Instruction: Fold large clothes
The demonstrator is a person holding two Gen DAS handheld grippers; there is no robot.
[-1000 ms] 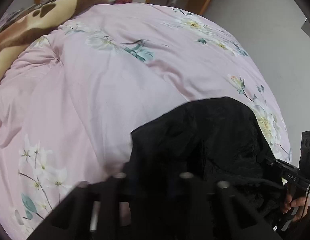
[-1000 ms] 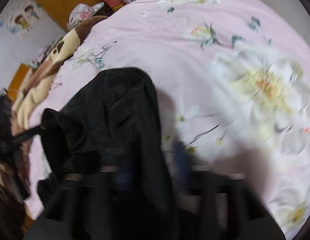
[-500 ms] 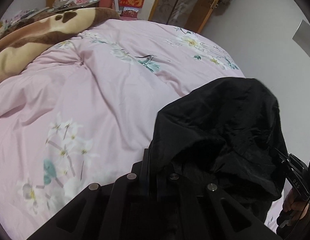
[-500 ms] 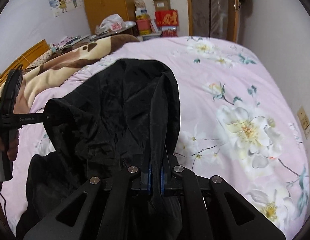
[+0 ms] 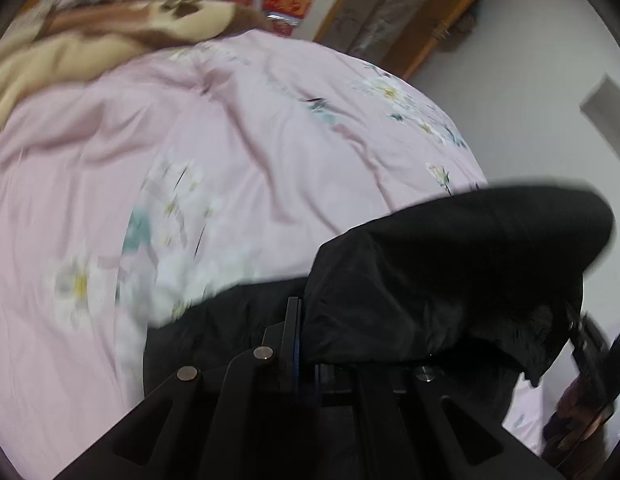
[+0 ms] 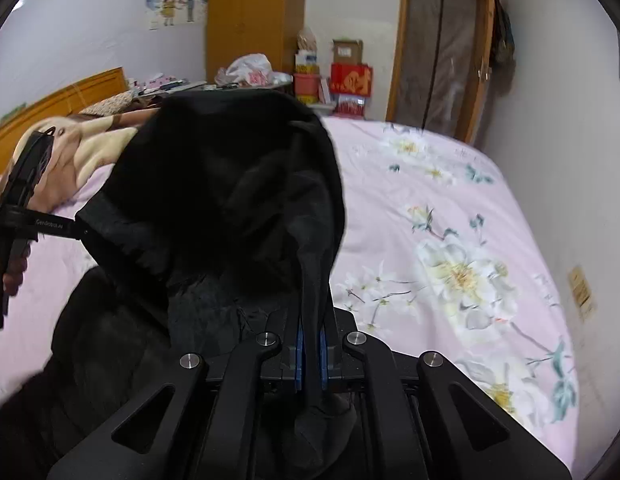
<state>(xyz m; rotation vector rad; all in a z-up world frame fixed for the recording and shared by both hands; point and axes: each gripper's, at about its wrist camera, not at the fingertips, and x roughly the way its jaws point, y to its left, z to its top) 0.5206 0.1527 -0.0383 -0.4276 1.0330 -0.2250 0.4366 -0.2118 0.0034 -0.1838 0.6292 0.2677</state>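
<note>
Both tools pinching black garment (image 6: 229,184): right tool (image 6: 310,344) at its 6 o'clock edge, left tool (image 5: 305,356) at 9. Garment hangs lifted w/ lower part on pink bed (image 6: 450,208).

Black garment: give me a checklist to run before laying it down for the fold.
1. Right gripper clamped on the black garment: ok, cloth sits between the blue pads.
2. Left gripper holding the other edge: ok, shut on cloth.
3. Garment spread flat between the grippers: not ok, it sags and bunches.
4. Garment fully lifted off the pink bedspread: cannot tell.
5. Room on the bedspread ahead: ok, open pink surface.
</note>
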